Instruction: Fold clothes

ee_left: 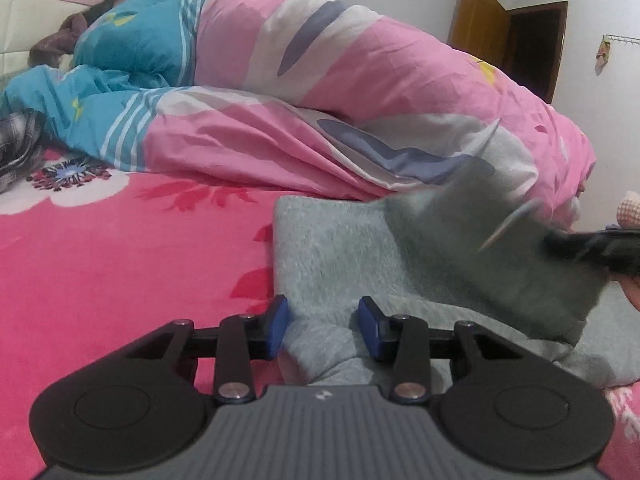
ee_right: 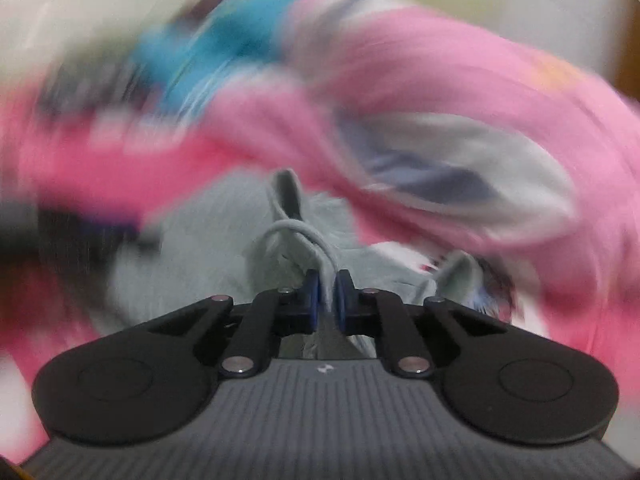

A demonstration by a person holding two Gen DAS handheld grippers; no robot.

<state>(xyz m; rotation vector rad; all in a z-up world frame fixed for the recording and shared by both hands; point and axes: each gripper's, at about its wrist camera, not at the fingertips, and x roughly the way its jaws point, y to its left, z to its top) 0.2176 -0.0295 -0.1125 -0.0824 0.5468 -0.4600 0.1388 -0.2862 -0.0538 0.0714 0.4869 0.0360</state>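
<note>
A light grey fleece garment (ee_left: 360, 248) lies on the pink floral bed sheet (ee_left: 120, 260). My left gripper (ee_left: 325, 330) sits low at its near left edge. A raised fold of the grey cloth lies between the blue pads (ee_left: 280, 328), which stand apart with a visible gap, open. At the right of the left wrist view my right gripper (ee_left: 554, 240) holds up a blurred flap of the garment. In the right wrist view, which is heavily blurred, the right gripper (ee_right: 327, 296) is shut on the grey garment (ee_right: 208, 248) edge, with its drawstring (ee_right: 296, 232) looping out in front.
A bulky pink, white and blue quilt (ee_left: 360, 92) lies heaped across the bed just behind the garment. A plaid garment (ee_left: 16, 140) sits at the left edge and brown clothing (ee_left: 60, 36) by the headboard. A wooden door (ee_left: 532, 48) stands at the far right.
</note>
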